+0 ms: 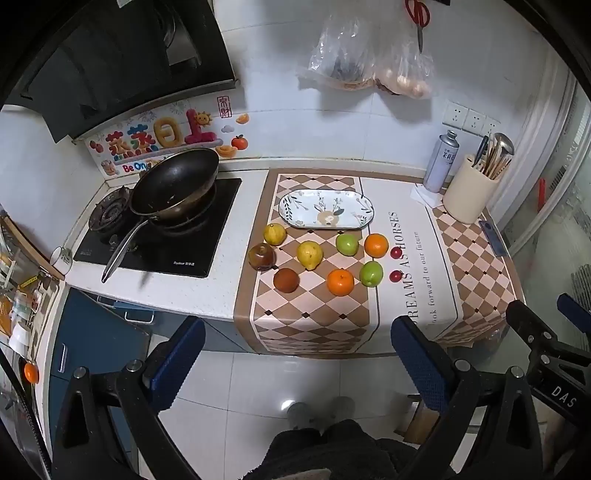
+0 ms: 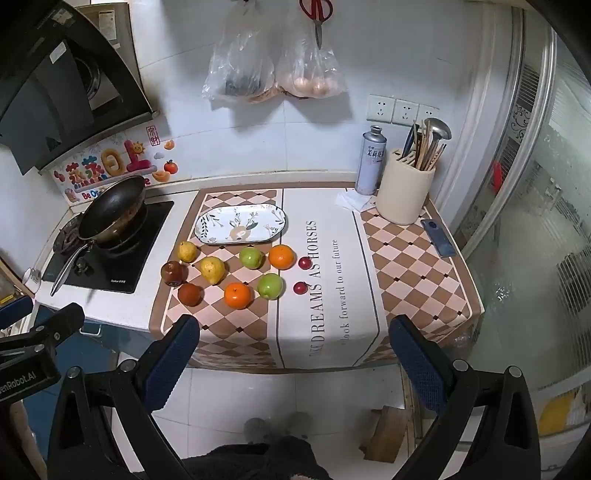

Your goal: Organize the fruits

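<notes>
Left tongs (image 1: 297, 352): black frame, silver screws, textured blue pads (image 1: 177, 354); right tongs (image 2: 293, 350): identical; white "DAS" lettering on its body.

A black wok (image 1: 173, 186) sits on the stove (image 1: 162, 236) at the left, scissors (image 2: 317, 14) and two plastic bags (image 2: 273, 70) hang on the tiled wall, and a spray can (image 2: 370, 166), utensil holder (image 2: 404, 192) and phone (image 2: 437, 238) stand at the right.
</notes>
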Motion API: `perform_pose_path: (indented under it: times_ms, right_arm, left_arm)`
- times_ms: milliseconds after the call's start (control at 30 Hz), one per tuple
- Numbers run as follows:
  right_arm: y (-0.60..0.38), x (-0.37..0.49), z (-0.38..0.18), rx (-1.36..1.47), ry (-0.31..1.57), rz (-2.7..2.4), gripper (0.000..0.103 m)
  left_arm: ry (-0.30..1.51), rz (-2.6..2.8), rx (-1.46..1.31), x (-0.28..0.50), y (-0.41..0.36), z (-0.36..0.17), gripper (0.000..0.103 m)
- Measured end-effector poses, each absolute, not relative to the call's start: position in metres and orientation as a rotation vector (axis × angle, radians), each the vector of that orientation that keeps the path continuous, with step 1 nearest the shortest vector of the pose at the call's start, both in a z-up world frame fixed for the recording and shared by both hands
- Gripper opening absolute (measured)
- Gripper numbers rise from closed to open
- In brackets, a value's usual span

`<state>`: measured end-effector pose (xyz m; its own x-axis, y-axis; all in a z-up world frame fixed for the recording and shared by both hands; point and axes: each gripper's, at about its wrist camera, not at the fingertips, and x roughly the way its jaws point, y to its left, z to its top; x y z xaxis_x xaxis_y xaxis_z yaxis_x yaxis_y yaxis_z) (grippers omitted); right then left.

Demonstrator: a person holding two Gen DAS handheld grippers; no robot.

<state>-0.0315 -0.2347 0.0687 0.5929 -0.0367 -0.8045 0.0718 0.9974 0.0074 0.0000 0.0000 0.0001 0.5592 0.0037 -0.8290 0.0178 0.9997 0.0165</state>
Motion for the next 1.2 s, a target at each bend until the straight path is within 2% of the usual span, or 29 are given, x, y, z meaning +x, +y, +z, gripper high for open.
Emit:
perform_pose_path:
  times_ms: [1200]
  right_arm:
    - [-0.230, -0.024, 0.066, 0.046, 0.930, -0.047, 0.103]
  left_arm:
    - [0.971, -0.002, 0.034, 0.005, 0.006, 0.002, 0.103]
